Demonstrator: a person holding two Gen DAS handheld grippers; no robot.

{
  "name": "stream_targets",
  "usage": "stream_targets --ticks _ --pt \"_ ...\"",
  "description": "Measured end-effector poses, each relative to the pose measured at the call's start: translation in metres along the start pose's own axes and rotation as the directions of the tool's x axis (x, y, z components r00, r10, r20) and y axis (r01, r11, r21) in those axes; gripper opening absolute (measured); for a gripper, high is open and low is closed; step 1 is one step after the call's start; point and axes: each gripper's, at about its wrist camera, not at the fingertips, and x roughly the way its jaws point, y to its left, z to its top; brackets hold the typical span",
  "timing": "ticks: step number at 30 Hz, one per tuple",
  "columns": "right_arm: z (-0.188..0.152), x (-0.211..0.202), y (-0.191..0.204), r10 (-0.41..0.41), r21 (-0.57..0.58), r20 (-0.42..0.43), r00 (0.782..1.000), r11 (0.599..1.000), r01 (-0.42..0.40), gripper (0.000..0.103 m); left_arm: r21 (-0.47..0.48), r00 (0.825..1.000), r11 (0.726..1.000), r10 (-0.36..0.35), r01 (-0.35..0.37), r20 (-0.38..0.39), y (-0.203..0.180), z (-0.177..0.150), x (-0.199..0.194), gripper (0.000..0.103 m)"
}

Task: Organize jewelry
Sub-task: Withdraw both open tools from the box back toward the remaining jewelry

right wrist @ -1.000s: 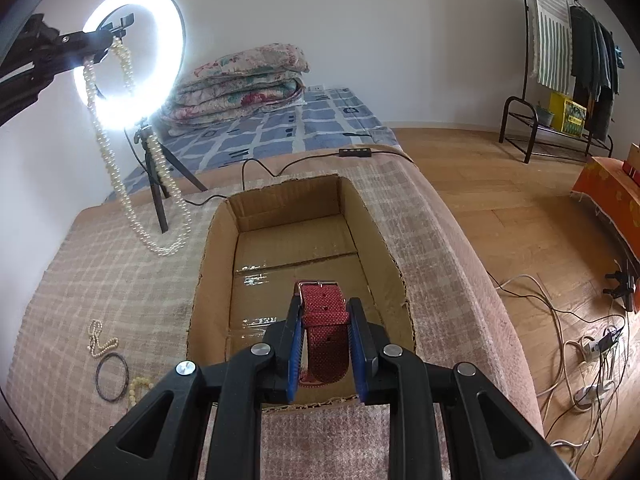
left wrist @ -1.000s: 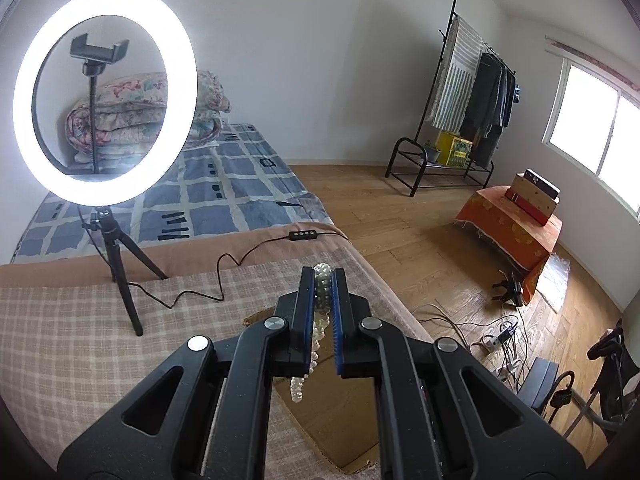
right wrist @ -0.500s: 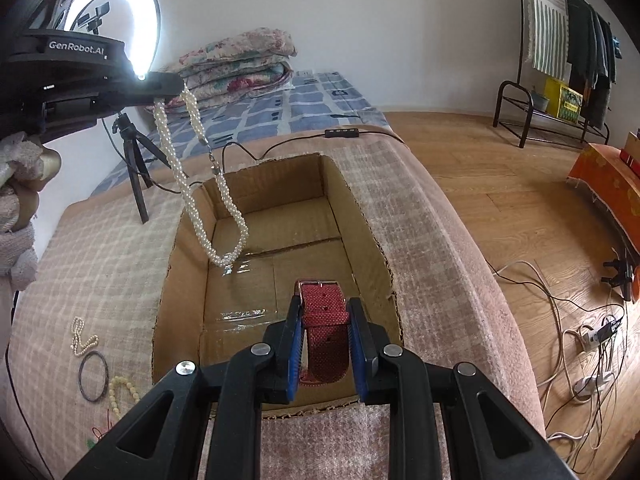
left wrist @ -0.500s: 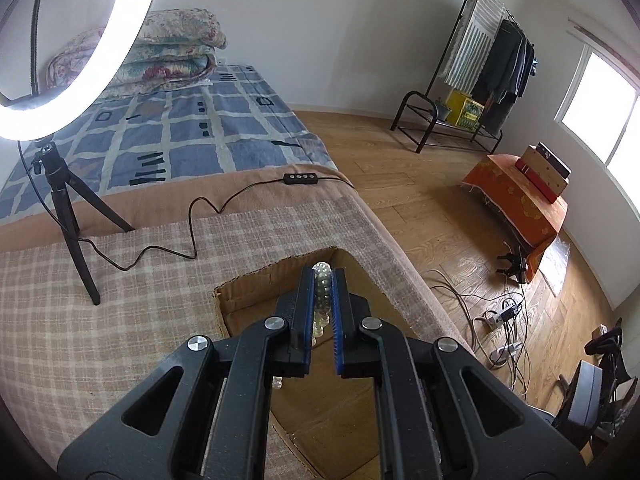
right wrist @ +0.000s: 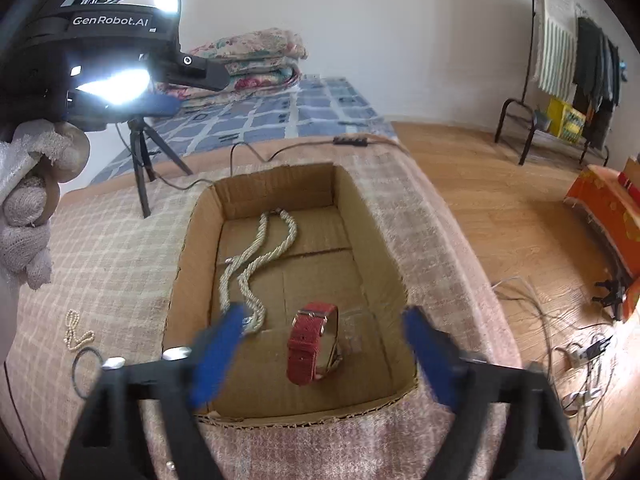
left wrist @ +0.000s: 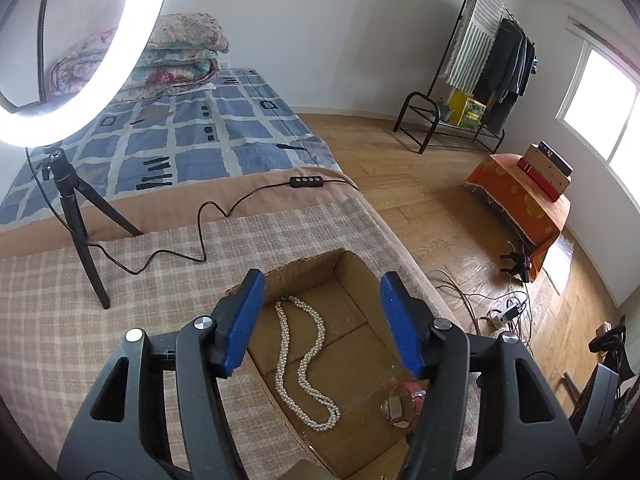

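Jewelry left outside the box [right wrist: 384, 208] lay on the bed [right wrist: 120, 248] to your left: a small bead string [right wrist: 76, 330] and a dark ring [right wrist: 86, 368], nearer your left gripper [left wrist: 322, 320]. Both sets of jaws had just been opening and stood released, nothing between them. The pearl necklace [left wrist: 300, 360] and red strap [right wrist: 310, 346] lay in the box, long axes running away from you; your right gripper [right wrist: 320, 352] angled down over them.

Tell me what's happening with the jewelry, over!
Left gripper and right gripper open, jaws just opened. Pearl necklace and red watch lying in cardboard box. Nothing in the way.
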Motion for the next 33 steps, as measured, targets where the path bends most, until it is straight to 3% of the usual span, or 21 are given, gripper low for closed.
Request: stream_targets --ticks 15,33 --pt "0.01 -0.039 0.03 -0.012 -0.073 0.053 0.999 0.997 0.016 0.1 0.038 0.996 0.998 0.049 -0.052 0.073 0.016 -0.001 -0.078 0.062" --pt "0.008 -0.075 0.065 0.072 -0.123 0.114 0.991 0.991 -0.058 0.099 -0.056 0.976 0.988 0.151 -0.144 0.158 0.097 -0.027 -0.194 0.062"
